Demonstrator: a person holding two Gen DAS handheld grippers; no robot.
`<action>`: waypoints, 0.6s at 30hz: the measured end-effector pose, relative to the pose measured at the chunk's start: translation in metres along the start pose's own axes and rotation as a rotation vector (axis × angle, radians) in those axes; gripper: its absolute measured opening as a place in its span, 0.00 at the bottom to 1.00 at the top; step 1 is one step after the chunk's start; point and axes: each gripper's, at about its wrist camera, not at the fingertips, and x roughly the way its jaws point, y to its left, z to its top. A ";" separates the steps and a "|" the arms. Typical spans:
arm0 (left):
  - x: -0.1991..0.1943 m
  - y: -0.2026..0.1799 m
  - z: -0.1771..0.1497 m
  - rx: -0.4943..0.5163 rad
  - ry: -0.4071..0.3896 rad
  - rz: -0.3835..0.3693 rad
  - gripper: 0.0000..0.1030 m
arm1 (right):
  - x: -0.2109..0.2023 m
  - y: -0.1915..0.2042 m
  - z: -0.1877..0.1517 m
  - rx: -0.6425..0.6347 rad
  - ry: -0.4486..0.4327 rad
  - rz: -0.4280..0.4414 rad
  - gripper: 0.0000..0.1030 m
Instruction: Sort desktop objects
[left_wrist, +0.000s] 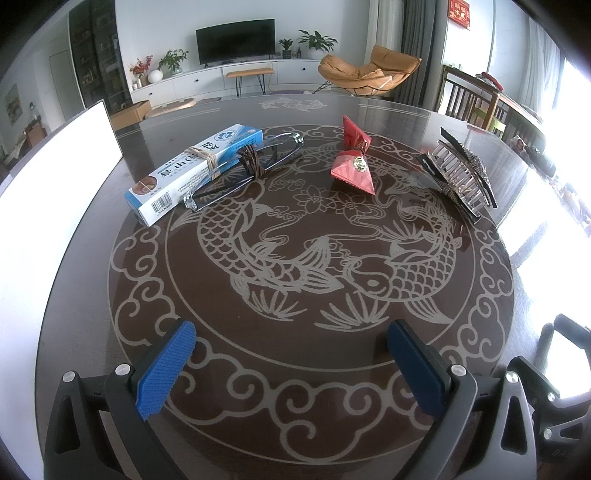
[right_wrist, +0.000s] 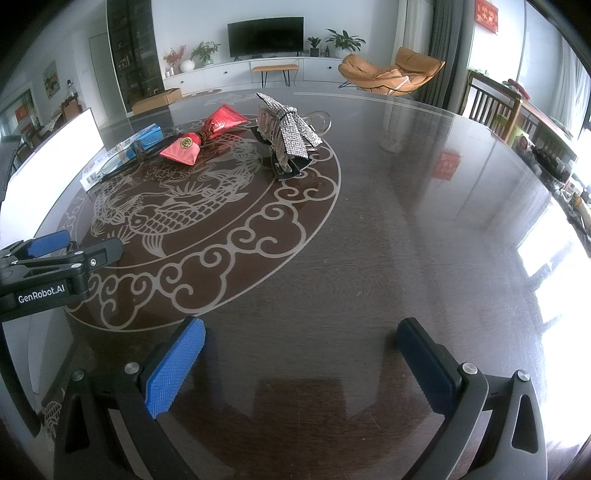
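Left gripper (left_wrist: 291, 332) hovers low over the table (left_wrist: 288, 373), jaws apart, nothing between them; right gripper (right_wrist: 301, 332) likewise, jaws apart. Farther back: blue-white box (left_wrist: 192, 173) with glasses (left_wrist: 240, 170) touching it, red bow-shaped packet (left_wrist: 352, 157) at centre, hair claw (left_wrist: 461, 171) to the right.

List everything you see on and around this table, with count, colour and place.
Box: one, blue and white, bound with rubber bands, table's left.
Glasses: one pair, dark frame, leaning against the box.
Candy pouch: one, red with gold seal, centre.
Hair claw: one, silver-studded, right.
White board: one, left edge.
Table: one, dark brown, koi pattern.
TV: one, black, far wall.
Lounge chair: one, tan, background.
Left gripper: blue pads, open.
Right gripper: blue pads, open.
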 end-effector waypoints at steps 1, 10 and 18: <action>0.002 0.000 0.001 0.000 0.000 0.000 1.00 | 0.000 0.000 0.000 0.000 0.000 0.000 1.00; 0.001 0.000 0.001 0.000 0.000 0.000 1.00 | 0.000 0.000 0.000 0.000 0.000 0.000 1.00; 0.001 0.000 0.000 0.000 0.000 0.000 1.00 | 0.000 0.000 0.000 0.000 0.000 0.000 1.00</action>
